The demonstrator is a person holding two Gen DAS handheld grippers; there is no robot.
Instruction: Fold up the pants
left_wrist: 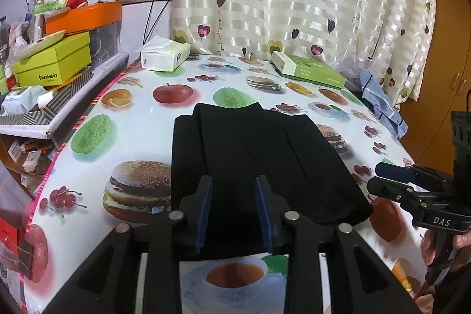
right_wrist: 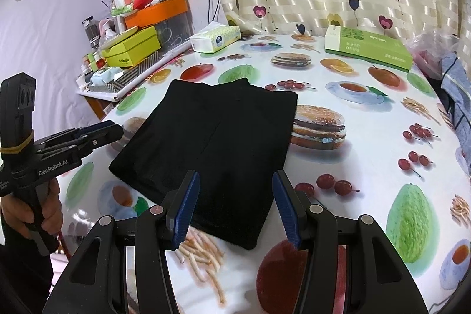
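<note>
Pants [left_wrist: 259,155] lie folded into a compact rectangle mid-table [right_wrist: 368,143]; both grippers, left [left_wrist: 234,211] and right [right_wrist: 235,208], hover released at the near edge. Folding looks finished; next, probably withdraw.

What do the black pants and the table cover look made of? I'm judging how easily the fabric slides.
Black pants: soft matte cloth, probably knit or cotton; no sheen, limp folded edges. Table cover: glossy printed plastic, likely vinyl; it shows bright glare patches.

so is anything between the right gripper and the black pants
Nothing visible. The right gripper hovers open at the near edge of the folded black pants, with only the food-print tablecloth around them.
</note>
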